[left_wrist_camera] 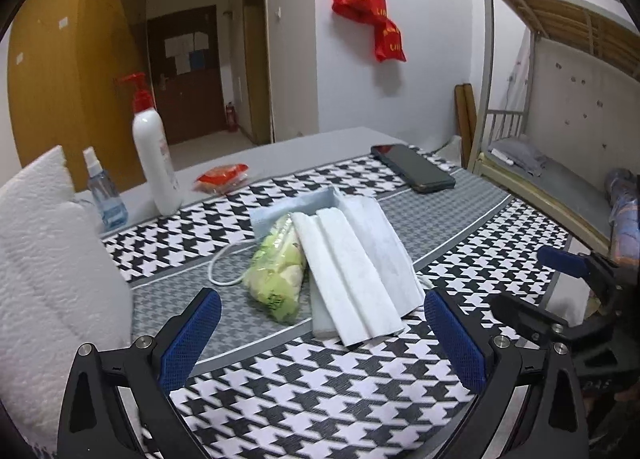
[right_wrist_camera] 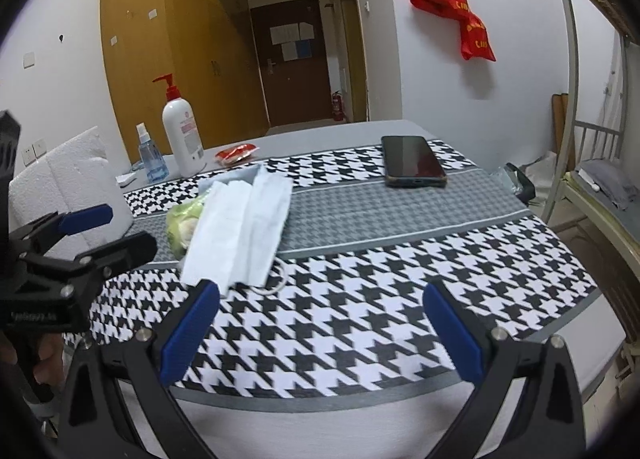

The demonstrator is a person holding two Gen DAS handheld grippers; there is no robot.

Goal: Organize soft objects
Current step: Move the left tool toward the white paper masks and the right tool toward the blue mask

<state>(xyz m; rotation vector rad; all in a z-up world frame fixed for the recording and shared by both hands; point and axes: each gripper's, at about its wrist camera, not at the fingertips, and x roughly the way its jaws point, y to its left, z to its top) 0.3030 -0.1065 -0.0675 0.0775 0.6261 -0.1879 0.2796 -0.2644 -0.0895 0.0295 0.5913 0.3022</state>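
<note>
Both grippers hang over the houndstooth cloth [left_wrist_camera: 320, 391] with nothing between their fingers. The left gripper [left_wrist_camera: 322, 333] has its blue pads spread wide apart, and so does the right gripper [right_wrist_camera: 320, 329].

The soft things lie in one heap on the grey band of the cloth: folded white tissues [left_wrist_camera: 352, 279] on top of a face mask [left_wrist_camera: 380, 231], with a green plastic packet [left_wrist_camera: 276, 267] tucked against the tissues on the side toward the pump bottle [left_wrist_camera: 154, 147]. The left wrist view looks almost straight at this heap, just beyond its open fingers, and shows the mask's ear loop [left_wrist_camera: 224, 263] curling out beside the green packet. The right wrist view sees the same heap off toward its left finger, the tissues' near edge just past that blue pad [right_wrist_camera: 190, 333], and a second loop [right_wrist_camera: 276, 283] poking out at the near end.

A dark phone [right_wrist_camera: 412, 161] lies on the cloth well apart from the heap. Near the pump bottle stand a small blue spray bottle [left_wrist_camera: 104, 195] and a red packet [left_wrist_camera: 222, 177], both off the cloth on the grey tabletop [left_wrist_camera: 304, 145]. White foam blocks [left_wrist_camera: 48, 259] sit beside the spray bottle. Only the right wrist view shows a hand [right_wrist_camera: 46, 367] gripping the left tool's handle.
</note>
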